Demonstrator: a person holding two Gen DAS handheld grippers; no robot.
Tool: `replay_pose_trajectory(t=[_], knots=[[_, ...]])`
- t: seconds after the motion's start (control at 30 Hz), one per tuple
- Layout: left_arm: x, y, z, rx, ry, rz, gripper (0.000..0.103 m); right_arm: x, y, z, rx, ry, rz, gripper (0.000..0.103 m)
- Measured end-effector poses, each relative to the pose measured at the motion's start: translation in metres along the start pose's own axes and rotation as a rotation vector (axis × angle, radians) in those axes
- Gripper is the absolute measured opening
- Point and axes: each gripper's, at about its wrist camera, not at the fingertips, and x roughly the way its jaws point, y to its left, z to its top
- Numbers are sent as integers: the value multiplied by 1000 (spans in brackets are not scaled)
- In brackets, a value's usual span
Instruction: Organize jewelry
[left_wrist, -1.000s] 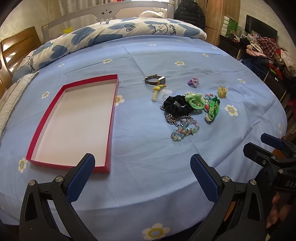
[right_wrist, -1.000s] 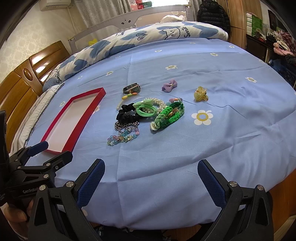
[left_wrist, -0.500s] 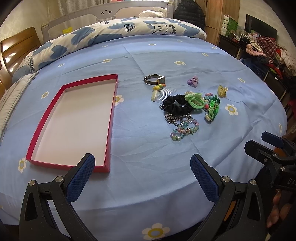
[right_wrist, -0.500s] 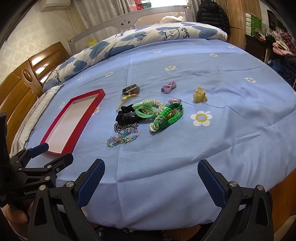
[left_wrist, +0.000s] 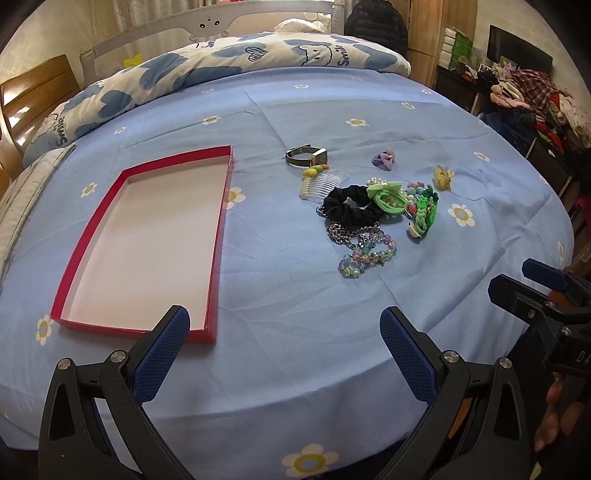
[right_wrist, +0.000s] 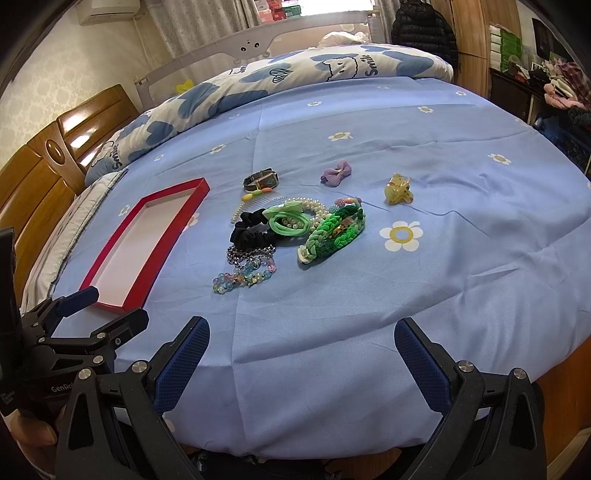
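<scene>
An empty red tray (left_wrist: 221, 206) (right_wrist: 192, 199) lies on the blue bedsheet, left of a heap of jewelry. The heap holds a black scrunchie (left_wrist: 345, 208) (right_wrist: 248, 230), a green hair tie (left_wrist: 386, 199) (right_wrist: 290, 221), a green braided band (right_wrist: 338, 232), a bead bracelet (left_wrist: 365, 256) (right_wrist: 242, 277) and a metal chain (right_wrist: 249, 254). A watch (left_wrist: 306, 157) (right_wrist: 260, 181), a comb (left_wrist: 321, 182), a purple bow (right_wrist: 337, 171) and a yellow clip (right_wrist: 397, 189) lie around it. My left gripper (left_wrist: 284, 334) and right gripper (right_wrist: 301, 345) hover open near the bed's front edge, holding nothing.
A rolled quilt (left_wrist: 221, 62) with blue hearts lies across the far side of the bed. A wooden headboard (right_wrist: 55, 155) stands at the left. Clothes pile on a dark cabinet (left_wrist: 528, 99) at the right. Each gripper shows at the edge of the other's view.
Both grippers have drifted very slightly; the jewelry and tray have not moved. Jaws stay open.
</scene>
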Motion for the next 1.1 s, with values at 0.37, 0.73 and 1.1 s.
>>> replay_pose_trajectory(t=[0.37, 0.73, 1.1], knots=[[3, -3, -4, -1, 6, 11, 103, 0, -3, 0, 5, -4, 13, 101], [5, 0, 1, 7, 14, 12, 103, 3, -4, 3, 10, -9, 34, 101], [16, 4, 6, -9, 43, -11, 103, 11, -10, 9, 19, -12, 59, 101]])
